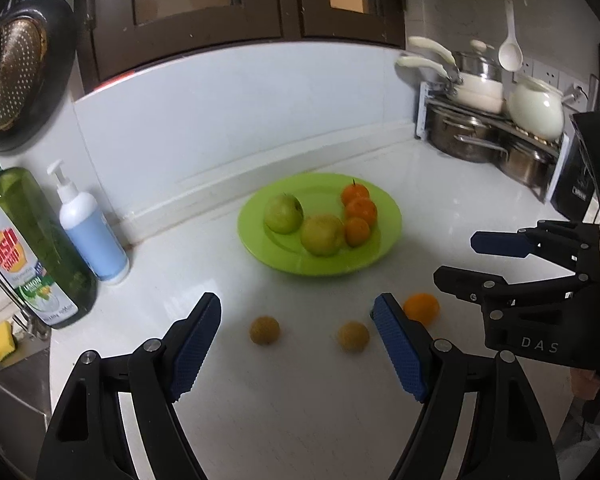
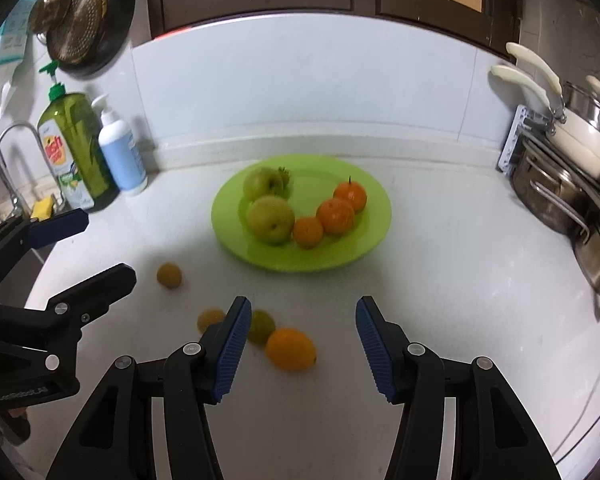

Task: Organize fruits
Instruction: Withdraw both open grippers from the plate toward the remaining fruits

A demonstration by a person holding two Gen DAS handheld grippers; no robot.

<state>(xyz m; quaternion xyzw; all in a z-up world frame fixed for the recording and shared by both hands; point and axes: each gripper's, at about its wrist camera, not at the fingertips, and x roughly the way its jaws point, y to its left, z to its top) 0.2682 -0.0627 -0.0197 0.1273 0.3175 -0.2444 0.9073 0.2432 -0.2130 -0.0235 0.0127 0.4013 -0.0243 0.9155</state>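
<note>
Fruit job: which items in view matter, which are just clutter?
Job:
- green plate
- two apples and three tangerines on it
- loose orange on the counter
- small yellowish fruits on the counter

Clutter:
- dish soap
- pump bottle
- sponge
- pots rack
- hanging spoon

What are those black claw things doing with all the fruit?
A person holds two claw tools over a white kitchen counter. The left gripper and the right gripper are both open and empty. Apples and oranges sit on the green plate. An orange fruit and some small yellowish ones lie on the counter.
</note>
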